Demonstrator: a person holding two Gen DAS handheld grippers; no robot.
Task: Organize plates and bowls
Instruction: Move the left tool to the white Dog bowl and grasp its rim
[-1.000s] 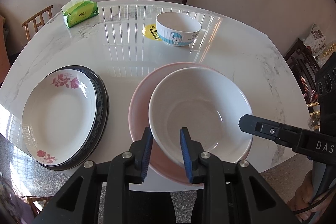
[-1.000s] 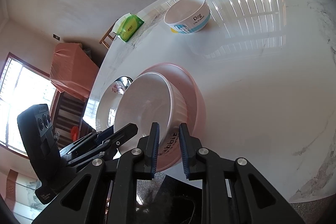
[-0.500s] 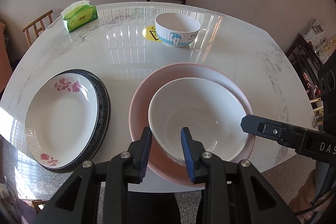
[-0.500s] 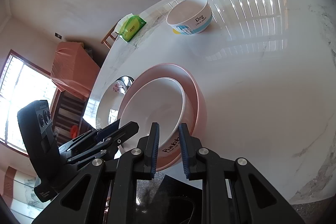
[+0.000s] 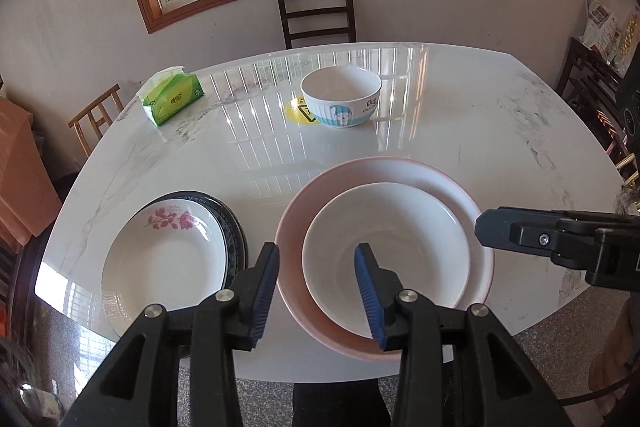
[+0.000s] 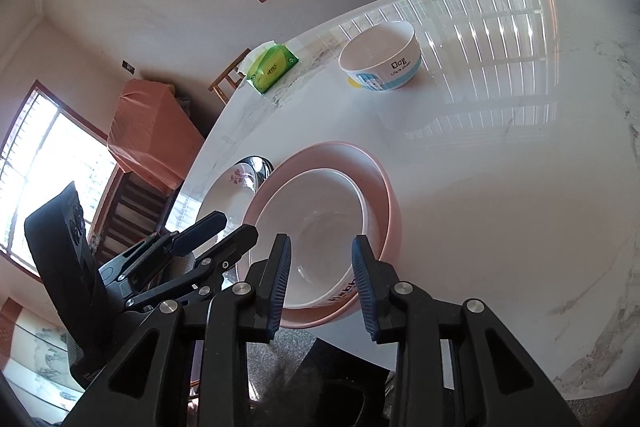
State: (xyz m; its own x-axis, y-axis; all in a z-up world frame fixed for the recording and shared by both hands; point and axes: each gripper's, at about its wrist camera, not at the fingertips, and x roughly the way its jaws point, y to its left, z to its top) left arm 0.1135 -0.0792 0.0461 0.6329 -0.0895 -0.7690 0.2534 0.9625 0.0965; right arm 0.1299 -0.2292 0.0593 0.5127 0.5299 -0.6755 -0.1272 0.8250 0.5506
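A large white bowl [image 5: 384, 251] sits nested inside a pink bowl [image 5: 460, 187] near the table's front edge; both show in the right wrist view, white bowl [image 6: 316, 223] and pink bowl [image 6: 380, 183]. My left gripper [image 5: 316, 291] is open and empty, its fingers astride the near-left rims of the two bowls. My right gripper [image 6: 320, 283] is open and empty at the bowls' near rim. A floral white plate [image 5: 164, 263] lies on a dark-rimmed plate [image 5: 236, 227] at the left. A small blue-and-white bowl [image 5: 342, 101] stands farther back.
A green tissue pack [image 5: 172, 99] lies at the far left of the marble table [image 5: 500, 131]. A yellow sticker [image 5: 296, 111] sits beside the small bowl. Chairs stand around the table, one [image 5: 316, 15] at the far side under the window.
Both grippers opened and let go of the white bowl, which now rests level in the pink bowl. Both grippers pulled back and up a little.
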